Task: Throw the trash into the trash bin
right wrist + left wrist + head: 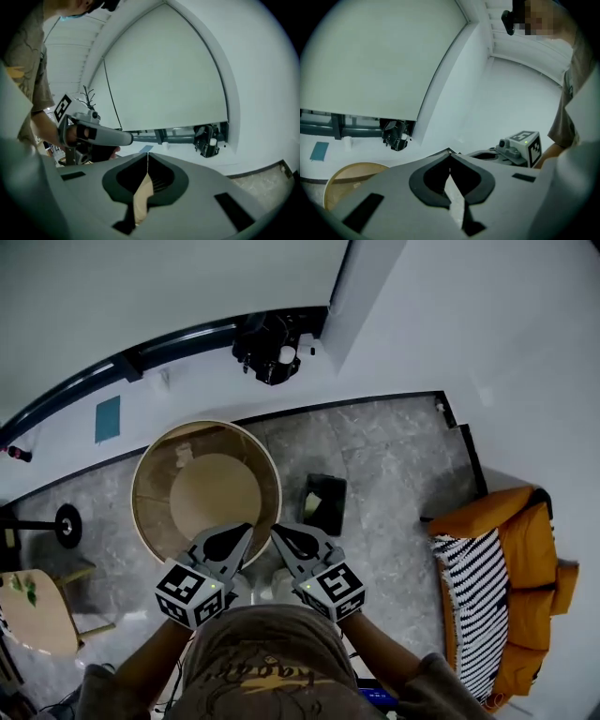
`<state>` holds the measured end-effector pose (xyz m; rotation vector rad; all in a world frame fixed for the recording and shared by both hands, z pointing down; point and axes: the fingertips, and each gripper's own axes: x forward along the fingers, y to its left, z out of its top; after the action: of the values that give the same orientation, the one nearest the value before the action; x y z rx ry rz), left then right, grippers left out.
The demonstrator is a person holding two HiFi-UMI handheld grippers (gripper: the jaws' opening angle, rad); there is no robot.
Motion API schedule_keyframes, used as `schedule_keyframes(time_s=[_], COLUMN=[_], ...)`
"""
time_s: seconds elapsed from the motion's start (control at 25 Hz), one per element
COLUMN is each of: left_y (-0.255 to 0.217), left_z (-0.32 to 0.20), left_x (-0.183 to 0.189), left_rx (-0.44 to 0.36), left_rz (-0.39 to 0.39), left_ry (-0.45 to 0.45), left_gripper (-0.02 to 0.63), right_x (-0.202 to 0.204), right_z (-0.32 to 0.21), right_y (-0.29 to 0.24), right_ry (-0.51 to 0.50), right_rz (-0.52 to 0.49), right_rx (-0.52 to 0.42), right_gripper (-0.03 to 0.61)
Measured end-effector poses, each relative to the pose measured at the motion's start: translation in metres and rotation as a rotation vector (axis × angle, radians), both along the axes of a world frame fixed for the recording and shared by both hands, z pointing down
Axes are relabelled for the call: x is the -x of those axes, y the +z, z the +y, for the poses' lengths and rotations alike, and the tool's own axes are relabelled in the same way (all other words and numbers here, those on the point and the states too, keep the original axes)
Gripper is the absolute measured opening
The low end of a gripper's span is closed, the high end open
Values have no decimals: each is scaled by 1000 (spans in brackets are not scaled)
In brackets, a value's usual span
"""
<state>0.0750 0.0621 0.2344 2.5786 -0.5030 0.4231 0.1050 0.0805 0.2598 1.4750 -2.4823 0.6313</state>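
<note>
A small black square trash bin [323,504] stands on the grey stone floor, with something pale yellow-green inside it. My left gripper [251,527] and right gripper [274,530] are held side by side, close in front of the person's chest. Their tips nearly touch, above the floor left of the bin. Both are shut with nothing between the jaws, as the left gripper view [450,152] and the right gripper view [147,153] show. No loose trash is visible. Each gripper view also catches the other gripper: the right one's marker cube [528,146], the left one's body [101,135].
A large round tan tub-like piece [150,521] sits left of the bin, under the left gripper's tip. Orange cushions with a striped throw [502,582] lie at the right. A black device [270,348] sits by the white wall. A small wooden table [33,615] and black stand [66,524] are at the left.
</note>
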Motion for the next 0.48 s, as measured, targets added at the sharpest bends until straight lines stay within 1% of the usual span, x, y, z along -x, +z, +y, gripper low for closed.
schedule_keyframes(time_s=[0.2, 0.32, 0.48], left_y=[-44, -65, -85], left_z=[0, 1, 8], left_x=[28, 41, 52], left_rx=[-86, -135, -221], left_rz=[45, 71, 88], left_ry=[-36, -58, -44], left_gripper=[17, 17, 17], right_x=[24, 28, 31], right_z=[6, 11, 16], right_y=[-63, -87, -109], right_ry=[-44, -34, -3], right_rz=[21, 15, 5], right_rx=[-130, -173, -230], right_gripper=[20, 20, 20])
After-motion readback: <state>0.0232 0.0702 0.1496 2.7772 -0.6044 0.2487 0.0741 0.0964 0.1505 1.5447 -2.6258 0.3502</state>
